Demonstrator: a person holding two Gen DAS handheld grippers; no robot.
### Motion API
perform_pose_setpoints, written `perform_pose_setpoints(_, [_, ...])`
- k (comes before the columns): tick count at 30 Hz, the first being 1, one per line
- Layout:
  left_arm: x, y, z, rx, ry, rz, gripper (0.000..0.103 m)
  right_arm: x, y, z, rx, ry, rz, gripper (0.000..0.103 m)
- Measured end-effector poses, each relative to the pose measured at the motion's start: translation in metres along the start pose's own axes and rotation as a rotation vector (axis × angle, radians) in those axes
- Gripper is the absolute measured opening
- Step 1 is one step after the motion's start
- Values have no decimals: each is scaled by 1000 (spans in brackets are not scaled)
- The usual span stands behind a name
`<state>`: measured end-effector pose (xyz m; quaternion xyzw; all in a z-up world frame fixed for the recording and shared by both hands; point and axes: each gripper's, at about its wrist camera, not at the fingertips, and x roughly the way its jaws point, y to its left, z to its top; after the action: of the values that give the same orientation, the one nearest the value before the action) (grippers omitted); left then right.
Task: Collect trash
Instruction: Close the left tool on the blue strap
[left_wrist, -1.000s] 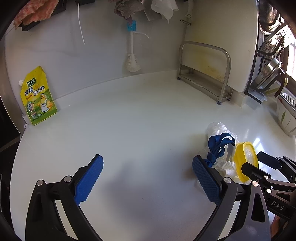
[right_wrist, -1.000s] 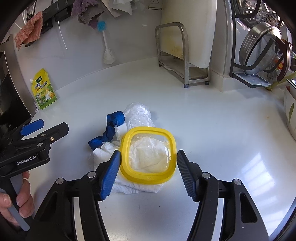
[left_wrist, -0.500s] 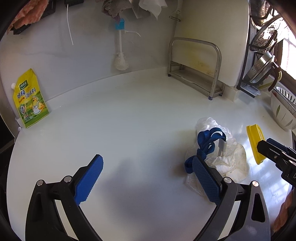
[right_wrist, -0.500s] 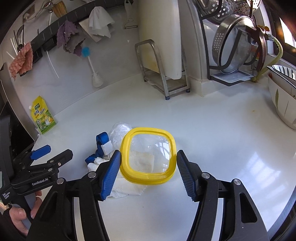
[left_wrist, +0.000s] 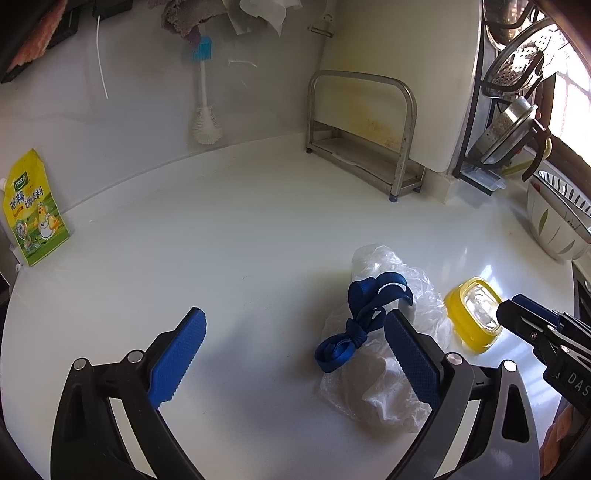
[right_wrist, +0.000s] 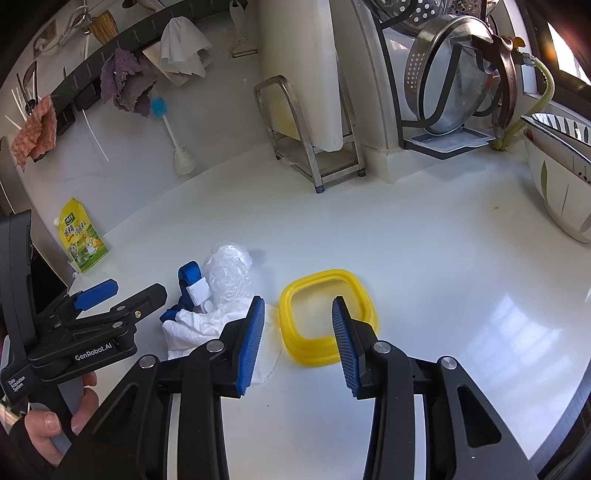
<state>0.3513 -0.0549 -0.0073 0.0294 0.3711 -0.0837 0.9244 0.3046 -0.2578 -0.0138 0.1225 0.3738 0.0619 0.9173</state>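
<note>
White countertop filled both views. On it we saw a trash heap of crumpled plastic wrap with a blue ribbon; just right of the heap lay a yellow lid. Our left gripper stood wide apart and empty. Our right gripper had just been closing, nothing pinched.
</note>
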Motion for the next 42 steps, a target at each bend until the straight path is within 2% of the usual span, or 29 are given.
perform_pose_setpoints(5, [-2,3,-5,7,-8,11,95,1,1,-1,-33,5,-39,43])
perform_pose_setpoints(7, [-3,6,-5,1,-7,9,95,2,0,-1,-44,7,-55,50])
perform_pose_setpoints(8, [-3,8,-5,-3,-6,7,95,2,0,-1,-51,8,-62,60])
perform_pose_setpoints(14, [-5,16,-6,-19,-6,17,95,11,-9,1,-62,51,-64,73])
perform_pose_setpoints(25, [-2,20,-6,-32,2,27,95,42,2,5,-139,166,-86,77])
perform_pose_setpoints(31, [-1,18,-7,-22,4,27,95,48,-1,6,-130,184,-95,76])
perform_pose_setpoints(32, [-1,18,-7,-20,5,26,95,47,-1,5,-138,181,-100,67])
perform_pose_setpoints(33, [-2,17,-8,-19,5,26,95,47,0,5,-148,179,-105,66])
perform_pose_setpoints(37, [-2,15,-9,-12,7,20,95,42,1,5,-149,156,-100,65])
perform_pose_setpoints(42, [0,11,-10,-4,15,-2,95,29,-17,9,-51,112,-74,65])
